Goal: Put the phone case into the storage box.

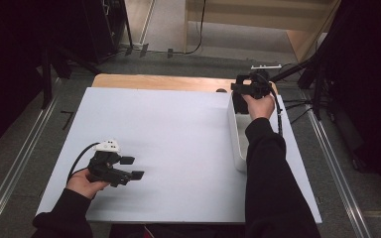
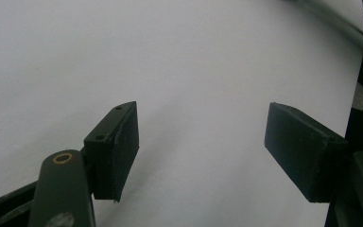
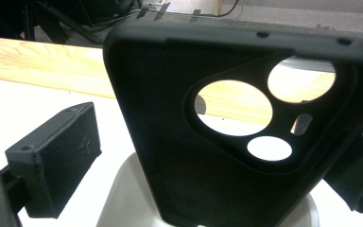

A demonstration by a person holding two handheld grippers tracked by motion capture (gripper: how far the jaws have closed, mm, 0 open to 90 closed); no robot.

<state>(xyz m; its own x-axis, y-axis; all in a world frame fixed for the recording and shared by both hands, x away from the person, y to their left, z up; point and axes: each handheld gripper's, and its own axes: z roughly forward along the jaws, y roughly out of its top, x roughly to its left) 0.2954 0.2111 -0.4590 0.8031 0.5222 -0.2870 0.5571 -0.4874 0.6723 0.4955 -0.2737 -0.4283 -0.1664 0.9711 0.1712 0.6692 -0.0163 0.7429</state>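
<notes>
Right gripper view is showing a black phone case [image 3: 208, 142] standing upright between the jaws of my right hand-held gripper [image 3: 208, 170], its camera cut-outs at the top and the desk showing through them. I cannot tell from here whether the jaws are pressing on the case or only flanking it: the left pad is sitting apart from its edge, and the right pad is half hidden behind it. The case is rising out of a white bin [image 3: 127, 189] at the far right corner of the desk [image 1: 168, 134].

I am judging the case as light, thin and flexible, probably rubbery, so it should not slip, but it will bow if squeezed hard across its open face. Taking it by the long side edges, or by the solid lower half away from the cut-outs, looks safest.

My left hand-held gripper [image 1: 129, 168] is hovering near the front left corner, jaws spread wide with nothing between them.

White sheeting is covering the desk, with bare wood showing along the far edge. Beyond it I am seeing grey floor, cables and dark stands.
</notes>
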